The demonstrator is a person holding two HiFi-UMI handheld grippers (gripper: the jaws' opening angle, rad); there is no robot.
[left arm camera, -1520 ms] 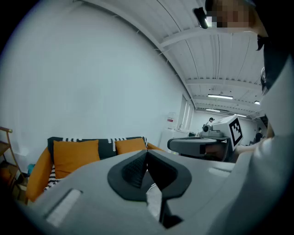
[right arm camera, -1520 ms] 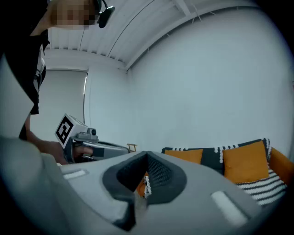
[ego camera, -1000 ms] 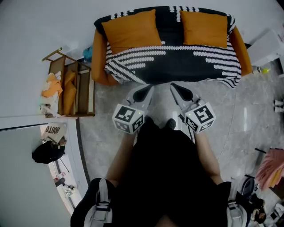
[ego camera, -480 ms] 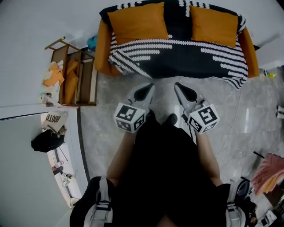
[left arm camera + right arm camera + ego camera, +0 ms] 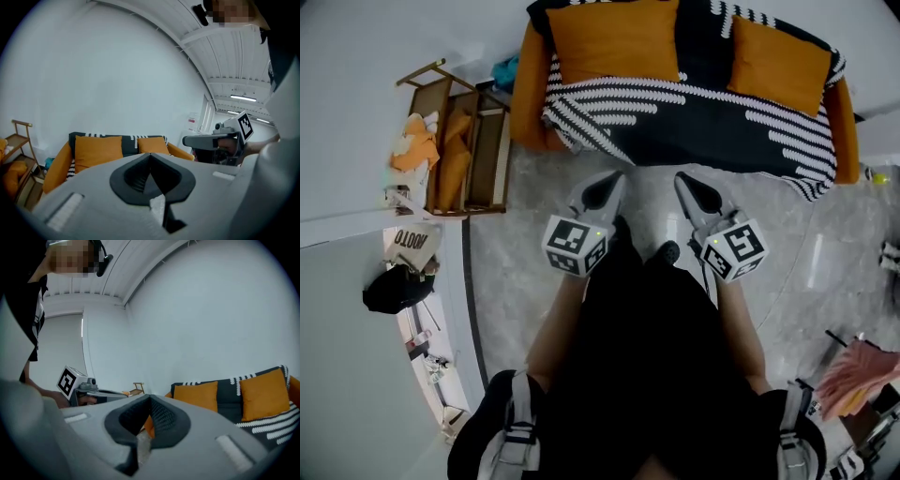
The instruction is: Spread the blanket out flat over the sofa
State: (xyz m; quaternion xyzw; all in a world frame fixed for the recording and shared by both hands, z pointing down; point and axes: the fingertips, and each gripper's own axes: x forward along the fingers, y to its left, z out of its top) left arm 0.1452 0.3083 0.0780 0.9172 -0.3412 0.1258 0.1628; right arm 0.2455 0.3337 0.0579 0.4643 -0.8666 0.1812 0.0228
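The orange sofa (image 5: 531, 103) stands across the top of the head view. A black blanket with white stripes (image 5: 703, 117) lies spread over its seat and back, one corner hanging down at the front right. Two orange cushions (image 5: 614, 37) (image 5: 778, 61) lean on the backrest. My left gripper (image 5: 607, 187) and right gripper (image 5: 692, 190) hang side by side over the grey floor in front of the sofa, apart from the blanket. In the left gripper view the jaws (image 5: 150, 157) are shut with nothing between them. The right gripper view shows its jaws (image 5: 149, 399) shut and empty too.
A wooden rack (image 5: 461, 141) with orange cloths stands left of the sofa by the wall. A light bag (image 5: 412, 246) and a black bag (image 5: 394, 292) lie on the floor at the left. A pink cloth (image 5: 853, 370) and other clutter sit at the lower right.
The sofa has shifted up and to the right in the head view. Both grippers stay shut and side by side, holding nothing.
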